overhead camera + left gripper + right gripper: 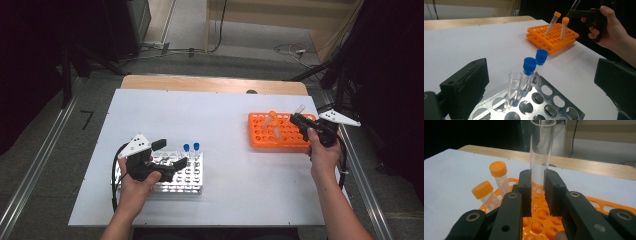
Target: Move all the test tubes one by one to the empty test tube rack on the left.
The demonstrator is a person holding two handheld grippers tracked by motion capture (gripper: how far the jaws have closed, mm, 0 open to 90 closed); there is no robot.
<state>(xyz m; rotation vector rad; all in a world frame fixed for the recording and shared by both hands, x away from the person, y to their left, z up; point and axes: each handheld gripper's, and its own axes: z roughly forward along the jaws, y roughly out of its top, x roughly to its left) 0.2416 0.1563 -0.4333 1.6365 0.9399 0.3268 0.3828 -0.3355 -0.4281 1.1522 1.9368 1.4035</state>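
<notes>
1. Tube: clear, uncapped, thin-walled, looks empty. Judged light, stiff, smooth and slippery; brittle if glass, so squeeze no harder than needed.
2. Best hold: on the straight wall, low to mid height, pads flat on opposite sides, tube kept upright. Avoid the open rim.
3. Right tool: jaws closed on the tube, pinching its lower part. The tube stands upright between the pads, most of its length rising above them, its rounded bottom just over the holes of the orange rack.
4. Two orange-capped tubes sit tilted in that rack, left of the held tube in the right gripper view, not touching it.
5. Left tool: jaws apart, holding nothing, over the metal rack on the surface. That rack holds two blue-capped tubes and one open tube.
</notes>
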